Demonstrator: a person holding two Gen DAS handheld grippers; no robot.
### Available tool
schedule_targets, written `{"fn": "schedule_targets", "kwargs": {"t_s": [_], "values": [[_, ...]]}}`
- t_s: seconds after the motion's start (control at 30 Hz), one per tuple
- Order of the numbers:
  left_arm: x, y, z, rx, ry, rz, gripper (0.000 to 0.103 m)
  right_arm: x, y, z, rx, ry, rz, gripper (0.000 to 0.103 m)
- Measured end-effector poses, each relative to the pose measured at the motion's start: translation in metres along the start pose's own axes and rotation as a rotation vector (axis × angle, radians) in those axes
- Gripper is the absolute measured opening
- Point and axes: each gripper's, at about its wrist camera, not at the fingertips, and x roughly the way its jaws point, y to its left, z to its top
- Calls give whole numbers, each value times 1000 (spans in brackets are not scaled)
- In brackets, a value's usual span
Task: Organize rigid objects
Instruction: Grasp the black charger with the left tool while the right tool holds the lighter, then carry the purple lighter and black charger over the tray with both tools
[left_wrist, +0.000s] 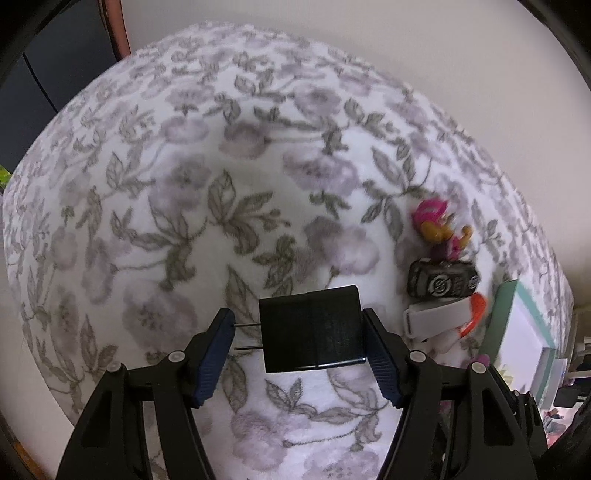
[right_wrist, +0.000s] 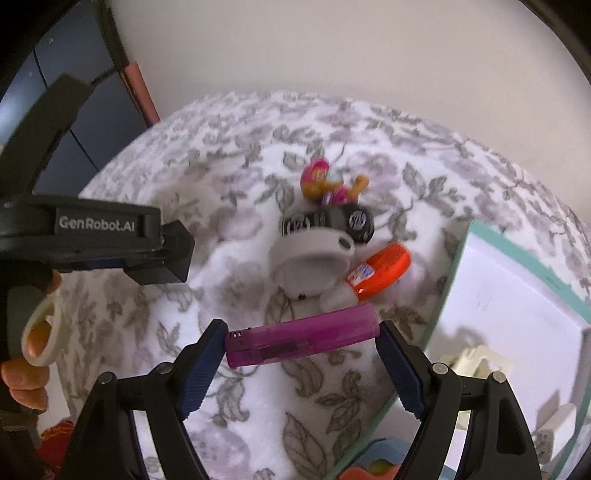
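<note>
Left gripper (left_wrist: 297, 332) fingers clamped on a boxy matte black charger (left_wrist: 312, 330), its two thin metal prongs pointing at the left finger, held over the fuzzy floral blanket (left_wrist: 184, 192). Right gripper (right_wrist: 301, 345) fingers clamped end to end on a translucent purple lighter (right_wrist: 301, 341). Beyond it a blurred pile: pink-orange figurine (right_wrist: 328, 182), dark toy car (right_wrist: 332, 221), grey-white rounded piece (right_wrist: 314, 258), glossy orange plastic item (right_wrist: 384, 269). Teal-rimmed white box (right_wrist: 509, 295) cut off at right.

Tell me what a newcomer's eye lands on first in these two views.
The purple lighter, held crosswise between the right gripper fingers over the floral blanket, grabs the eye first. Next, the black plug adapter clamped in the left gripper, prongs pointing left. Behind, a pink toy figure heads a small cluster.
</note>
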Motion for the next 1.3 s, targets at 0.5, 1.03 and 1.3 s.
{"fn": "schedule_targets", "kwargs": {"t_s": [0.5, 1.03, 1.3], "values": [[-90, -45, -14, 117, -243, -50, 70, -118, -47, 17, 174, -272, -67, 84], [-108, -169, -65, 405, -259, -127, 70, -181, -146, -18, 401, -373, -213, 84], [-95, -223, -95, 522, -228, -135, 70, -187, -174, -32, 466, -356, -286, 84]]}}
